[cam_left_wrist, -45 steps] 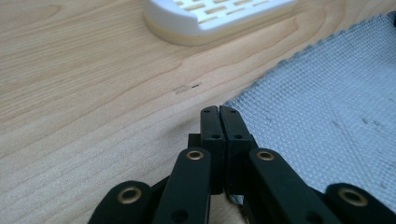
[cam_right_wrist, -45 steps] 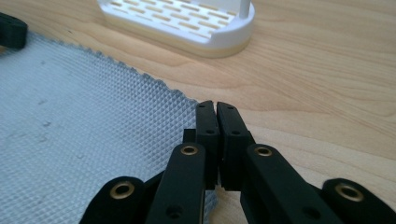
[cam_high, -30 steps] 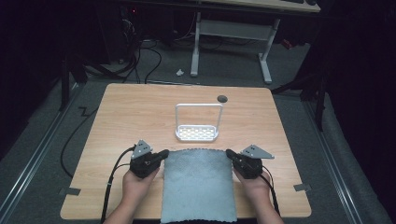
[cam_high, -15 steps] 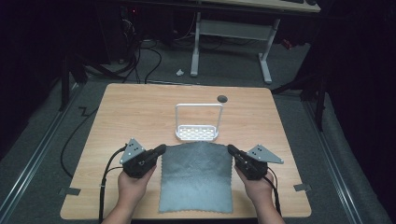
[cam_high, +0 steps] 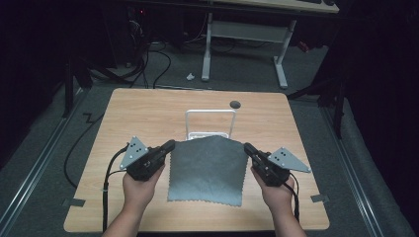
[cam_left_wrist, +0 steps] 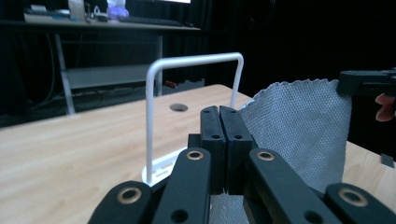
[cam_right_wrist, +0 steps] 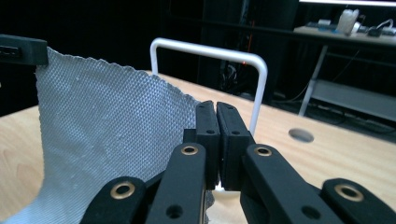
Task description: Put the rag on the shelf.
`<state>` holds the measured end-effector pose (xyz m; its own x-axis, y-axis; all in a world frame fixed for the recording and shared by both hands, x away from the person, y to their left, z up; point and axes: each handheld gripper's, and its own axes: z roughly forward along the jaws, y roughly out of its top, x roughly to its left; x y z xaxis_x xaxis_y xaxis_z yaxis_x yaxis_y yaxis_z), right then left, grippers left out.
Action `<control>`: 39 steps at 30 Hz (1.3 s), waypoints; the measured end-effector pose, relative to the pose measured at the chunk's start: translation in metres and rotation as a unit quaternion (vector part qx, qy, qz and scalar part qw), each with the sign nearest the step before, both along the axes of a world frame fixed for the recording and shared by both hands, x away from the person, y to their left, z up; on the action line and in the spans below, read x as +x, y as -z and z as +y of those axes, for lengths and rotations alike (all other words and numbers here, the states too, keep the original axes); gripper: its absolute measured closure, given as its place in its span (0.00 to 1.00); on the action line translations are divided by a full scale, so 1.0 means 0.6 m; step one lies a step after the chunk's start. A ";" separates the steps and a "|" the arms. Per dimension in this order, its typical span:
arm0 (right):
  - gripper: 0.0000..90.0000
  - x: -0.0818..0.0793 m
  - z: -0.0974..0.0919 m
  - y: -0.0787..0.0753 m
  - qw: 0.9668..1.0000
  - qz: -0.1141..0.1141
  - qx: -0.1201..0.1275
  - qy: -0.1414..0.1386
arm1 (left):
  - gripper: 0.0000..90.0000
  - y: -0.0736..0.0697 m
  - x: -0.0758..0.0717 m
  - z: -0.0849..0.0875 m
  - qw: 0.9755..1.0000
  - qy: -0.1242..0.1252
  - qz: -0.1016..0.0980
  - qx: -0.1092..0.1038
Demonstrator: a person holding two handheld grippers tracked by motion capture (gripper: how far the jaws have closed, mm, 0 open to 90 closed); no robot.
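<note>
A grey textured cloth (cam_high: 207, 168) hangs between my two grippers above the wooden table (cam_high: 148, 113), its lower edge trailing toward the near side. My left gripper (cam_high: 170, 145) is shut on the cloth's far left corner, and my right gripper (cam_high: 246, 147) is shut on its far right corner. In the left gripper view the jaws (cam_left_wrist: 219, 116) meet with the cloth (cam_left_wrist: 299, 126) spreading to the right. From the right gripper (cam_right_wrist: 215, 112) the cloth (cam_right_wrist: 102, 140) spreads left. A white wire rack (cam_high: 210, 123) stands just beyond the cloth's top edge.
A round cable hole (cam_high: 235, 104) sits in the table behind the rack. Cables trail off the left side of the table. A white desk frame (cam_high: 242, 34) stands on the floor beyond the far edge.
Both grippers have risen and moved slightly apart, lifting the cloth's far edge off the table. The cloth now hangs and covers the rack's base from above.
</note>
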<state>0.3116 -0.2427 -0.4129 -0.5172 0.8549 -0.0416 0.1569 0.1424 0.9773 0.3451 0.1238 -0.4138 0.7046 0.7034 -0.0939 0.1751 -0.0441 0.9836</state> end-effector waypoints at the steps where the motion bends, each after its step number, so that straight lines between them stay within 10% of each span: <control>1: 0.99 0.001 -0.001 -0.004 1.000 -0.002 0.001 0.000 | 0.99 -0.006 0.002 -0.001 1.000 -0.001 -0.005 0.000; 15: 1.00 0.032 -0.005 -0.085 0.999 -0.049 -0.002 0.016 | 0.99 -0.076 0.051 -0.007 0.999 -0.025 -0.045 0.003; 39: 1.00 0.155 -0.004 -0.147 0.998 -0.047 -0.021 0.047 | 1.00 -0.133 0.165 -0.032 0.995 -0.072 -0.051 0.052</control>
